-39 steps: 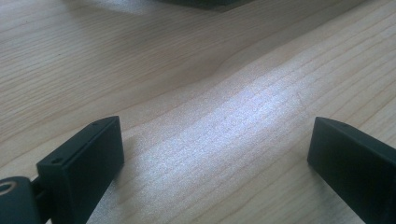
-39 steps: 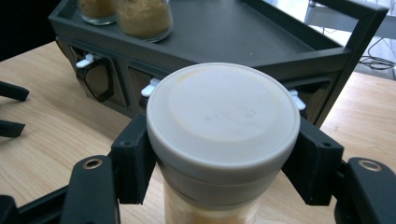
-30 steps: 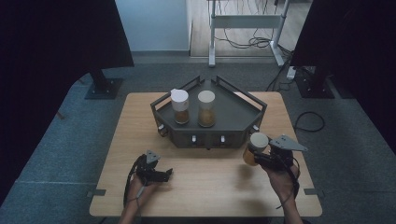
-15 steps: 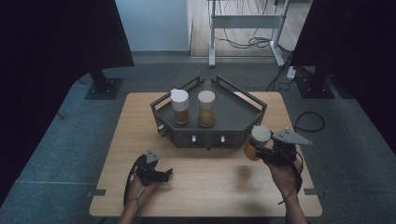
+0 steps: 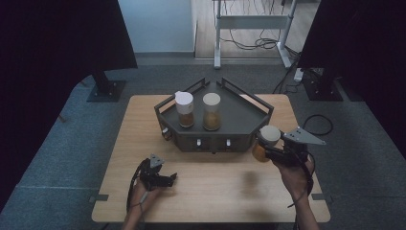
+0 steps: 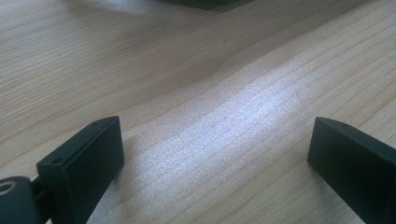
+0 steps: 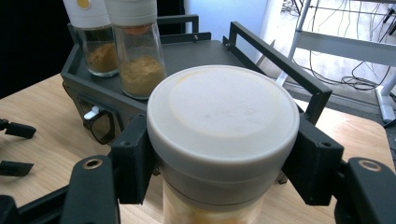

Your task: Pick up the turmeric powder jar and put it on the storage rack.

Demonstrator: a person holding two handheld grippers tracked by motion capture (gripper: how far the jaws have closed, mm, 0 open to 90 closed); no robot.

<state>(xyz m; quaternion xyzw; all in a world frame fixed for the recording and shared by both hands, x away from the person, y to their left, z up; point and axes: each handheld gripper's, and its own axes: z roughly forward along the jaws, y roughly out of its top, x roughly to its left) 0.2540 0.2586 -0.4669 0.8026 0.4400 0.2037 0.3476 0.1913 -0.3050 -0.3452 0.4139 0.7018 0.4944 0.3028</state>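
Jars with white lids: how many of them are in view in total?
3. Two stand side by side on the dark rack: left jar and middle jar. The third jar is held in the right claw, beside the rack's right front corner. None seems hidden.

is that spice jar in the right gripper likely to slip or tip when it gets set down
The spice jar is clamped by its wide cap in the right gripper, so a slip looks unlikely. It's tall, narrow and probably glass: likely tippy and breakable.
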